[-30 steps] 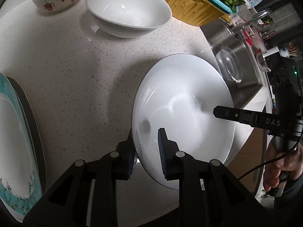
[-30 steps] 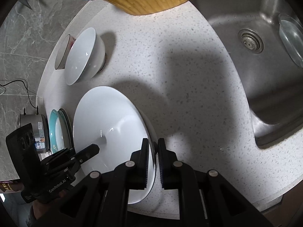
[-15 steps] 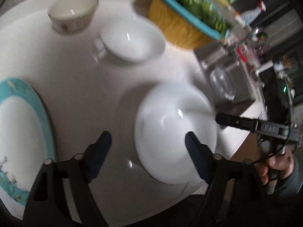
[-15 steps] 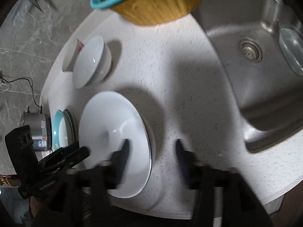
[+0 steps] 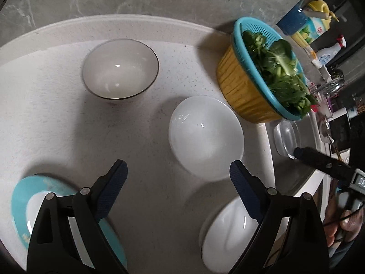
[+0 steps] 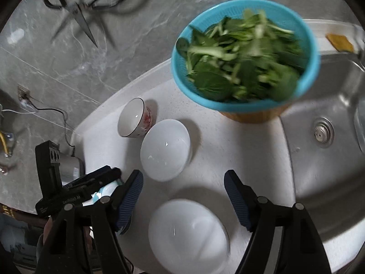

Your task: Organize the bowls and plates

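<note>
Now both grippers, left [image 5: 178, 178] and right [image 6: 183, 188], hang with fingers spreading and empty above the worktop [image 5: 57, 114]. Between them sits the white bowl [image 5: 206, 137], ahead of each, slightly nearer the left.

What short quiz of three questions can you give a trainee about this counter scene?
1. True or false: the left claw grips the white plate.
2. Which bowl stands nearer the basket: (a) the white bowl, (b) the flowered bowl?
3. Fill in: the basket holds green ___.

Key: 1. False; both claws, also the right claw, are opening with nothing between their fingers. 2. a. 3. leaves.
</note>
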Demonstrator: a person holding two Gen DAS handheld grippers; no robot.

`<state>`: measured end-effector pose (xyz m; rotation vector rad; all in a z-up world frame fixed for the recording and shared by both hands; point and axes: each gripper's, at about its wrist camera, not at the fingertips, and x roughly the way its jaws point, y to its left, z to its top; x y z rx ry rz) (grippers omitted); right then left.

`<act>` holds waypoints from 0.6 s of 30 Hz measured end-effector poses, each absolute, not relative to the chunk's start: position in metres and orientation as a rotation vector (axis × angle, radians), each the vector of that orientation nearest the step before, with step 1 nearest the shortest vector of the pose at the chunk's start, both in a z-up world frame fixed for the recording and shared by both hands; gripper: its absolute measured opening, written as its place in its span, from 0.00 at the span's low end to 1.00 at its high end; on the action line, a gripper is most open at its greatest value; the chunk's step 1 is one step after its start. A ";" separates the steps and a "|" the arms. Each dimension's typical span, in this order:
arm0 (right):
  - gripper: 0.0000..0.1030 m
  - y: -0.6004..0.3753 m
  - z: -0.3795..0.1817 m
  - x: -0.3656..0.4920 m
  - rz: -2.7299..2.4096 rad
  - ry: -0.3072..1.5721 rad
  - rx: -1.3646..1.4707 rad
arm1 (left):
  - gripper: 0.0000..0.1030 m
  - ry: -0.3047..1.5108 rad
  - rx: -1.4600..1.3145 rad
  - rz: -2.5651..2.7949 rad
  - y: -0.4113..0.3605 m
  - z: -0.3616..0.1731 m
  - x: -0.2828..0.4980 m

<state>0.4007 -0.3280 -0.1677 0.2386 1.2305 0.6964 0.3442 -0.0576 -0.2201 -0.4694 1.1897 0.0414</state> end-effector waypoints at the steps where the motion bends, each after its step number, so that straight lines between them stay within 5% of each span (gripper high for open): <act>1: 0.74 -0.320 -0.175 0.405 0.689 1.254 0.237 | 0.89 1.203 -0.471 0.030 -0.058 -0.228 0.348; 10: 0.65 -0.284 -0.243 0.438 0.615 1.407 0.229 | 0.84 1.266 -0.449 0.020 -0.057 -0.273 0.377; 11: 0.65 -0.282 -0.246 0.438 0.614 1.413 0.233 | 0.81 1.270 -0.449 0.023 -0.056 -0.276 0.381; 13: 0.65 -0.279 -0.250 0.443 0.611 1.417 0.233 | 0.55 1.281 -0.444 0.024 -0.055 -0.284 0.388; 15: 0.63 -0.277 -0.252 0.445 0.607 1.417 0.228 | 0.42 1.292 -0.441 0.023 -0.056 -0.291 0.394; 18: 0.52 -0.269 -0.256 0.451 0.609 1.428 0.212 | 0.42 1.308 -0.439 0.021 -0.058 -0.298 0.399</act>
